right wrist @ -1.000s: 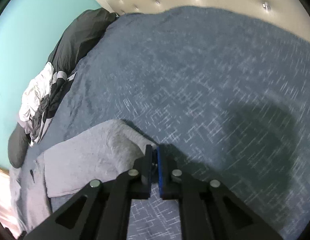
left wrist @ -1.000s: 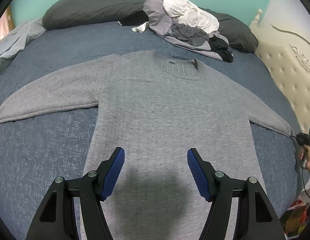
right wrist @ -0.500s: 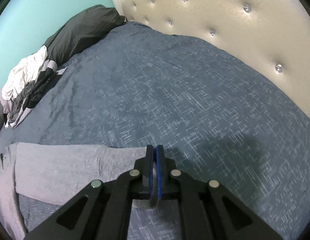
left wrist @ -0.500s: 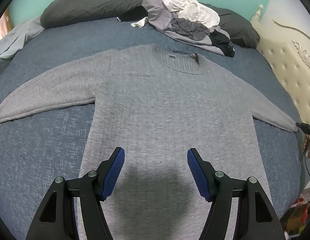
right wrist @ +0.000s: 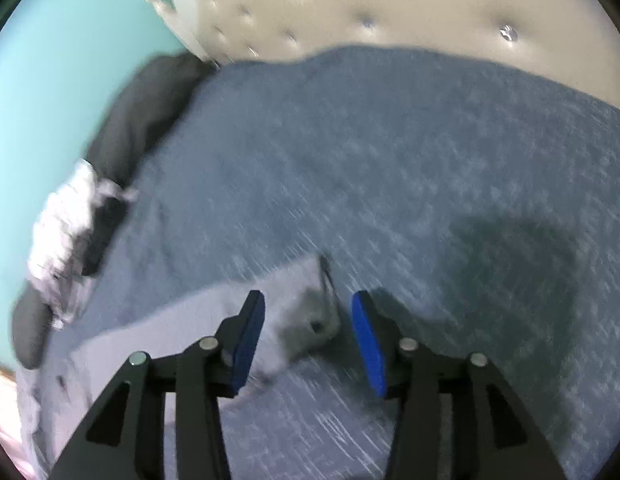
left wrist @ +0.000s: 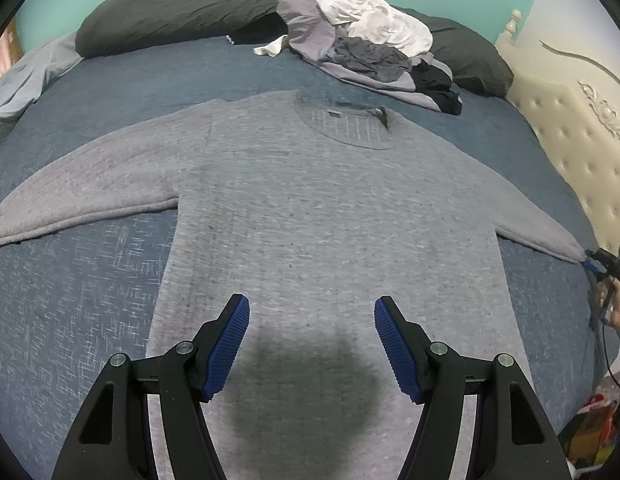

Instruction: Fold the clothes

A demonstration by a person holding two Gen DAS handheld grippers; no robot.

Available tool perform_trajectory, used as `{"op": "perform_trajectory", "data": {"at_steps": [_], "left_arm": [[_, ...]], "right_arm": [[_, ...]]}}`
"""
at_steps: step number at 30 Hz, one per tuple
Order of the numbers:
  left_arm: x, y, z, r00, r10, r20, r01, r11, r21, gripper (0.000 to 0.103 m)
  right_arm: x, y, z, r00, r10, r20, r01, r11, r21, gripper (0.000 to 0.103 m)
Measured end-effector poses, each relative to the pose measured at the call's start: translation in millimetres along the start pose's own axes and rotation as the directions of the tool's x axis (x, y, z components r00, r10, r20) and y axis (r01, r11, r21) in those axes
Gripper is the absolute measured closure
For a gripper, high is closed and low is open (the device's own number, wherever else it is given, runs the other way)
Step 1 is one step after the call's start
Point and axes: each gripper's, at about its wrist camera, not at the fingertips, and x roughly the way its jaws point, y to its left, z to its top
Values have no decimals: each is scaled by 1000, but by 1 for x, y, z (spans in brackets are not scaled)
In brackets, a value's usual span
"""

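I am hovering my left gripper (left wrist: pixel 312 342) wide open, gripping nothing, over the hem of the gray sweater (left wrist: pixel 318 216) lying flat on the blue bed (left wrist: pixel 70 300). My right gripper (right wrist: pixel 308 330) is just opening, its pads clear of the cuff (right wrist: pixel 306 312) between them. Farther back a clothes pile (left wrist: pixel 366 52) is lying against dark pillows (left wrist: pixel 170 12).

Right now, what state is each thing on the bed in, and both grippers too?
Sweater: spread flat, front up, both sleeves out.
Right sleeve cuff: lying on the bedspread between the jaws, not pinched.
Right gripper: open, jaws have just been opening.
Left gripper: open, empty, above the sweater's lower part.
Clothes pile: unfolded, heaped by the pillows.
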Motion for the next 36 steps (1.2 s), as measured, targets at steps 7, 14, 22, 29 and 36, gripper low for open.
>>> {"op": "perform_trajectory", "data": {"at_steps": [7, 14, 22, 29, 36], "left_arm": [[-8, 5, 2, 1000, 11, 10, -11, 1000, -4, 34], [-9, 12, 3, 1000, 21, 10, -21, 1000, -16, 34], [-20, 22, 5, 999, 32, 25, -32, 999, -21, 34], [-36, 38, 7, 998, 47, 34, -46, 999, -22, 34], [-63, 63, -2, 997, 69, 39, -68, 997, -34, 34]], "right_arm": [[12, 1, -2, 999, -41, -25, 42, 999, 26, 76], [11, 10, -3, 999, -54, 1, 54, 998, -26, 98], [-10, 31, 3, 996, -50, 70, 54, 996, -70, 99], [-46, 75, 13, 994, 18, 107, -1, 987, -159, 100], [-87, 148, 15, 987, 115, 115, -81, 960, -268, 100]]}}
